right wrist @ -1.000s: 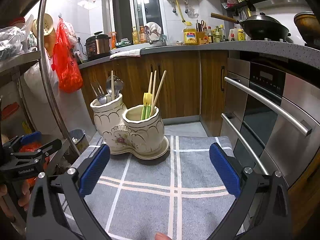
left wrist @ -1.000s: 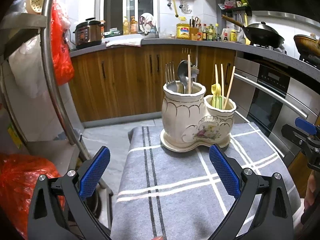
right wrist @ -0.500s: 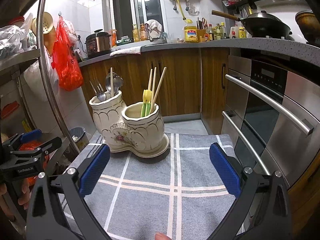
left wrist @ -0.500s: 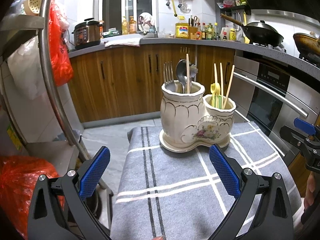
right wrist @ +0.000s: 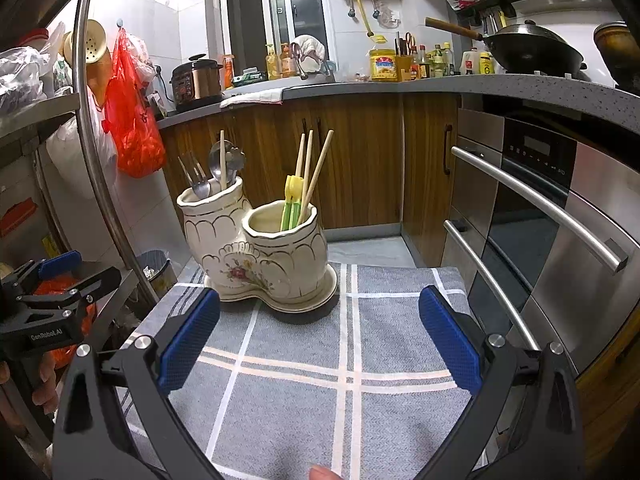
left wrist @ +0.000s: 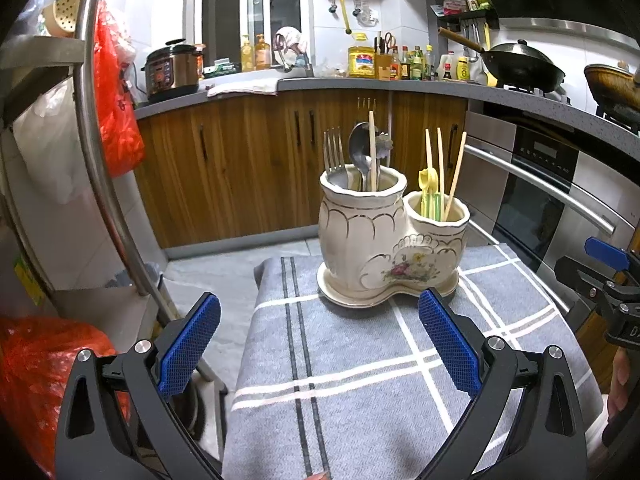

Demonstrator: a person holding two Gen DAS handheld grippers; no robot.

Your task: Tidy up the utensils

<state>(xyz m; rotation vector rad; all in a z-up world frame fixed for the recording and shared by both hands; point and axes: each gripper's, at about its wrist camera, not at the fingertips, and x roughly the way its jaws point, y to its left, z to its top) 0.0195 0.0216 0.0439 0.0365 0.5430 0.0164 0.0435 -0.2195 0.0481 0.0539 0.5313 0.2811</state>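
Change: both views edge slightly nearer the utensil holder (left wrist: 390,240) — nothing gripped.
Left hand-held gripper (left wrist: 320,344): wide, empty.
Right hand-held gripper (right wrist: 320,340): wide, empty.
Holder: on the desk (left wrist: 360,380), one chopstick (left wrist: 372,152) among cutlery — likely next.

A grey countertop (right wrist: 440,82) runs along wooden cabinets (right wrist: 360,160). Above it, white tiled wall (right wrist: 180,20) and a dark window (right wrist: 256,12); below and right, a steel oven (right wrist: 532,184); beneath, pale grey floor (right wrist: 368,246).

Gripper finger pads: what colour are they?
Blue, textured pads, seen best in the left wrist view.
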